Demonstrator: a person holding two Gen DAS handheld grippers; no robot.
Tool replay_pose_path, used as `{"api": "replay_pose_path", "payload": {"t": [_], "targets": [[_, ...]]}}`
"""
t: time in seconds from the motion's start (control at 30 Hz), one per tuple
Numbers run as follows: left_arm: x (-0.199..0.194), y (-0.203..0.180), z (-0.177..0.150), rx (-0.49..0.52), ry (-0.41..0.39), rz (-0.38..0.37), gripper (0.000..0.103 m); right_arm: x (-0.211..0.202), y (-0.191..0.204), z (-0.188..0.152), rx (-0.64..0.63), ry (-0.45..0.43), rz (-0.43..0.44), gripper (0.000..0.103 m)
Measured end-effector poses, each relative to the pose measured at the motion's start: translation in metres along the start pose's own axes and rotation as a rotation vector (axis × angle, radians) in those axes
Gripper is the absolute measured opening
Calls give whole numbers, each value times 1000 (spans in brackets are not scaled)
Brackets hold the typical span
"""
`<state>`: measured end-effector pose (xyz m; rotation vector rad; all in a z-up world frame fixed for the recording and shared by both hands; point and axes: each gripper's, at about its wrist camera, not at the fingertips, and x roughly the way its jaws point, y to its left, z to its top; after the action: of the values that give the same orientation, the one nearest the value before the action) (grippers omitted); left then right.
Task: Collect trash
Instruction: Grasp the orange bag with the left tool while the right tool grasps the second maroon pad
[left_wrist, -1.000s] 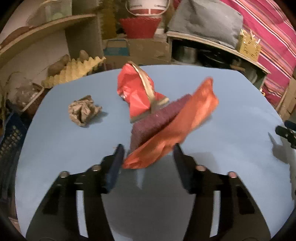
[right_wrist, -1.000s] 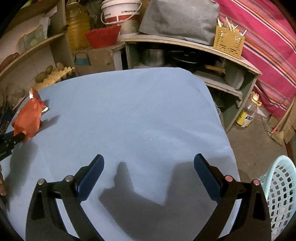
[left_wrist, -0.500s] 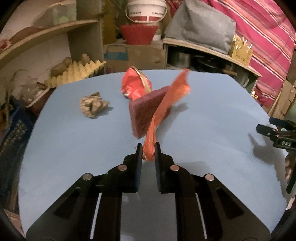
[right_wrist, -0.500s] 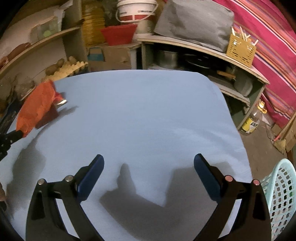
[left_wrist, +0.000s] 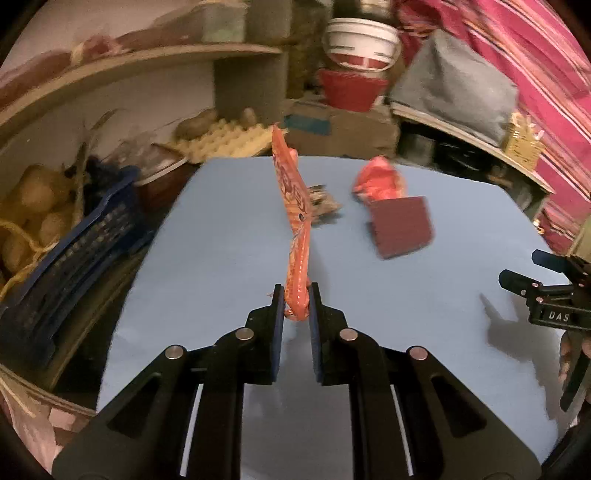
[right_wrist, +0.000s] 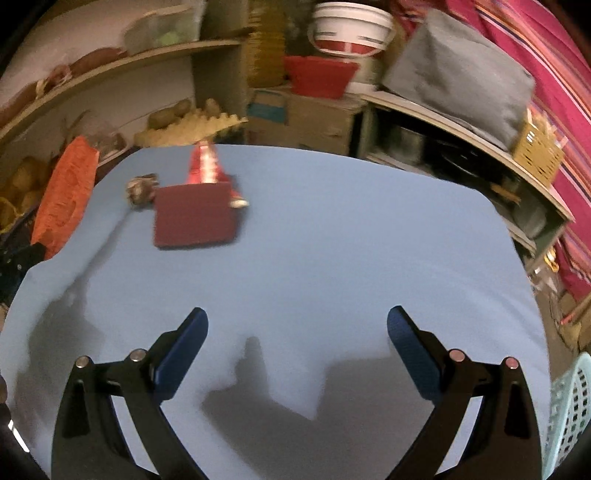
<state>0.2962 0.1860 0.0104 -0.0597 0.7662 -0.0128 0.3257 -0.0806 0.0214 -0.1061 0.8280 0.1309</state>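
Standing upright, orange wrapper (left_wrist: 294, 221) pinched in left gripper (left_wrist: 296, 295)

The wrapper (left_wrist: 295, 225) stands up off the tabletop (left_wrist: 229, 258), its lower end pinched between the left gripper (left_wrist: 296, 295) pads, toward the left edge. Beyond it, toward the far edge, lie three things close together — a crumpled paper wad (left_wrist: 321, 201) leftmost, a crumpled packet (left_wrist: 380, 182) behind a flat pad (left_wrist: 400, 227) (whether they touch is unclear). The right gripper (right_wrist: 297, 325) hangs over the bare near part, jaws apart — a mesh basket (right_wrist: 569, 406) sits below the near right corner
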Motion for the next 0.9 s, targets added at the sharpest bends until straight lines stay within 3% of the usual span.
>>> {"api": "replay_pose_path", "payload": {"t": [0.33,0.63,0.83,0.9], "targets": [[18,18,10,9,-53,44,12,47,76,42,-17,-23,46,97],[38,32,14,-28,-39,61,12,86,101,58,8,25,32,97],[37,37,14,-51,-53,76,12,88,106,59,-5,19,30,96],[37,37,14,-60,-54,80,12,87,108,59,-29,7,21,90]]}}
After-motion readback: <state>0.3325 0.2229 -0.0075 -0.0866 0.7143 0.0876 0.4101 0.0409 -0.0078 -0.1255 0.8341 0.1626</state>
